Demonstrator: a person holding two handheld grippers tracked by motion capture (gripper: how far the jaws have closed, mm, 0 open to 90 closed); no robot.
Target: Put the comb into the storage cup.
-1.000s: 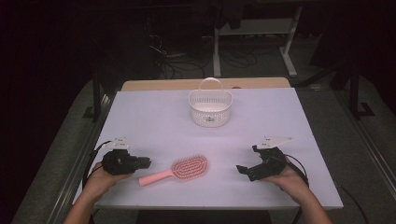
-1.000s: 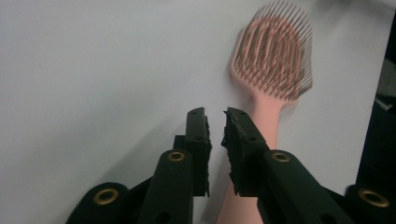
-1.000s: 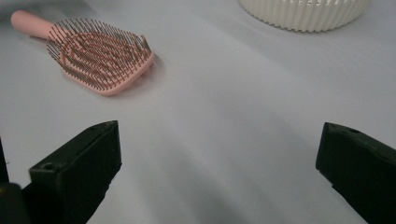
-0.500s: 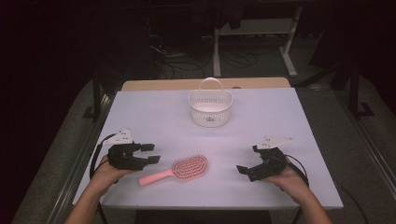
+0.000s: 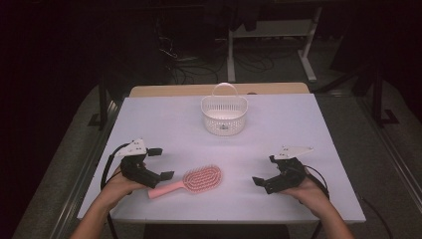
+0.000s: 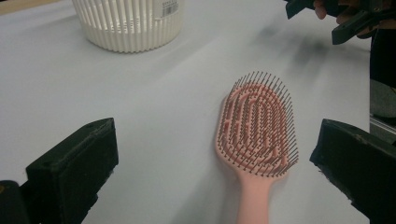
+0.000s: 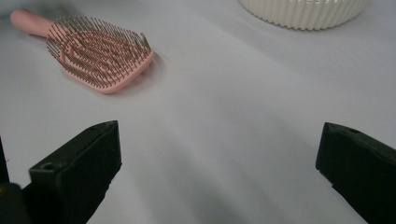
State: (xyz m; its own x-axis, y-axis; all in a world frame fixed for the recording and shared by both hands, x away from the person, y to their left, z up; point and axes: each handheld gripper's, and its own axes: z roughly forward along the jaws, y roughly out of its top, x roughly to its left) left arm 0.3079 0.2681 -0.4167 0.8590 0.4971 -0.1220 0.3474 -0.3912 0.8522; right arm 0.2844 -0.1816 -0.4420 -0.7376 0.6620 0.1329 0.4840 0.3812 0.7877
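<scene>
Since the earlier frame my left gripper (image 5: 158, 163) has opened its jaws, from nearly closed to fully wide, and nothing is pressed between them; the hand itself has hardly changed its place, and the right gripper (image 5: 263, 170) has not moved.

From the left gripper view I see the pink hairbrush (image 6: 259, 133) lying between the two black jaws but touched by neither; its handle points toward me, at six o'clock, and its bristled head points to twelve o'clock. In the high view the hairbrush (image 5: 191, 181) lies on the white table (image 5: 318, 129), near the front edge, at about three o'clock from my left gripper; the white basket (image 5: 224, 113) stands well apart, at about one o'clock from the brush. The right gripper rests at the three o'clock side of the table, its jaws also wide and empty.

I judge the brush to be light and stiff, made of hard smooth plastic, so it can slip or turn in the pads; the bristles are thin and flexible and give no firm hold; the head is broad. I would therefore close on the narrow handle, near where it joins the head, so the weight does not tip it.
</scene>
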